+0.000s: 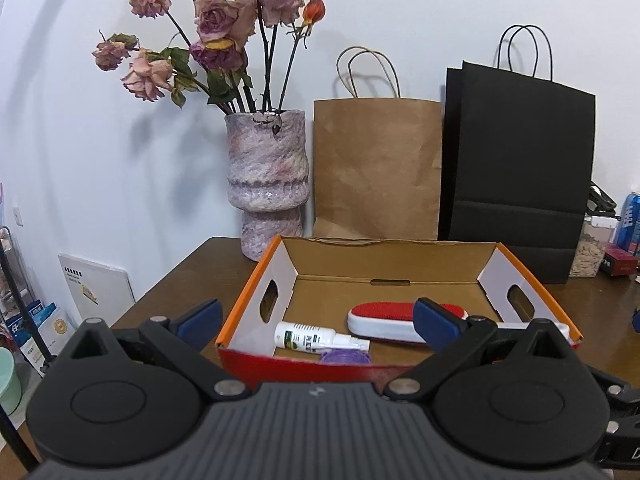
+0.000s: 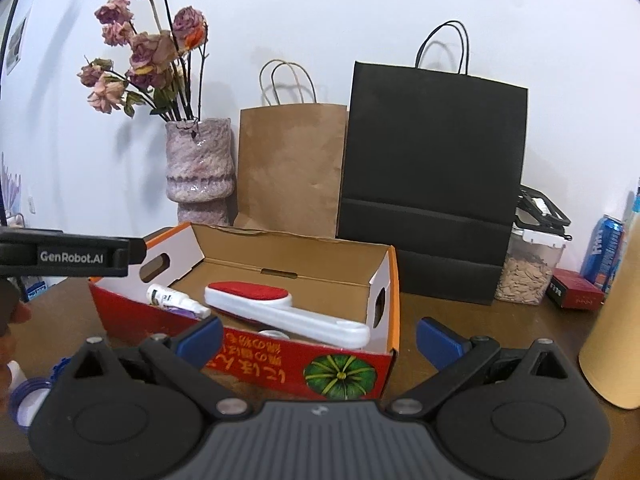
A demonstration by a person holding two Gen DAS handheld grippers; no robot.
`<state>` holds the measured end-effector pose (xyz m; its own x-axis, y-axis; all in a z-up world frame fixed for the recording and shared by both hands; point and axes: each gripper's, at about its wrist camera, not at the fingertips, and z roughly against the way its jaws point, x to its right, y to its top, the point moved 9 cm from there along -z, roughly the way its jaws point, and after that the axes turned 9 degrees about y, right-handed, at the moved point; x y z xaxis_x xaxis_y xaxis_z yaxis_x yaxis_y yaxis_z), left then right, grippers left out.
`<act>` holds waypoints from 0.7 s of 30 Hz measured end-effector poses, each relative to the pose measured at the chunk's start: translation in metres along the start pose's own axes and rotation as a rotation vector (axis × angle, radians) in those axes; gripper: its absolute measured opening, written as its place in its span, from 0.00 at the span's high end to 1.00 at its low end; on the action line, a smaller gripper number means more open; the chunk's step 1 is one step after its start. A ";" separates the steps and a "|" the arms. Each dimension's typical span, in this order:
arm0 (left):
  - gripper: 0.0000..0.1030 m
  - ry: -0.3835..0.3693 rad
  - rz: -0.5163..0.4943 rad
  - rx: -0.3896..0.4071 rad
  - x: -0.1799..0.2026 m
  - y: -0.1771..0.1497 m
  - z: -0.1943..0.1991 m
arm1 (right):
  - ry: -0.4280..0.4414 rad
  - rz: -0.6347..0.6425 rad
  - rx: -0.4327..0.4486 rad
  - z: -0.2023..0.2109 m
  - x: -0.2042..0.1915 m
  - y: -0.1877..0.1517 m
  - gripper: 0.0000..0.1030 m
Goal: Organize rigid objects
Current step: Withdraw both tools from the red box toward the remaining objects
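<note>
Blue-padded grippers: left gripper (image 1: 316,318) and right gripper (image 2: 320,338) both spread, holding nothing.
Box (image 2: 394,280): on the table (image 2: 460,320), holding lint brush (image 2: 280,308) and spray bottle (image 1: 316,338).
Purple item (image 1: 344,358): mostly hidden by the box's front wall.
Behind: vase (image 1: 268,176), paper bags.

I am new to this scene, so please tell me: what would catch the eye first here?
The red and orange box at the table's centre, holding a red-topped lint brush and a white spray bottle. Behind it by the wall stand a vase of dried roses, a brown bag and a black bag.
</note>
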<state>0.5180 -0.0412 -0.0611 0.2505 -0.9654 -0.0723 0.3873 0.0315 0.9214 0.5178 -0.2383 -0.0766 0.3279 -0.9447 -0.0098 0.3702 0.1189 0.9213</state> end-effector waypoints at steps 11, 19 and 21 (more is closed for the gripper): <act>0.00 -0.038 -0.005 -0.012 -0.011 -0.022 0.032 | -0.017 -0.048 0.010 0.038 -0.009 -0.021 0.00; 0.00 -0.066 0.007 -0.036 -0.025 -0.045 0.050 | -0.048 -0.065 0.018 0.066 -0.016 -0.040 0.00; 0.00 -0.076 0.007 -0.036 -0.027 -0.047 0.054 | -0.056 -0.065 0.011 0.069 -0.018 -0.047 0.00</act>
<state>0.4448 -0.0304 -0.0819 0.1861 -0.9819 -0.0358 0.4182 0.0462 0.9072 0.4345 -0.2483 -0.0934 0.2540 -0.9660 -0.0478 0.3797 0.0542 0.9235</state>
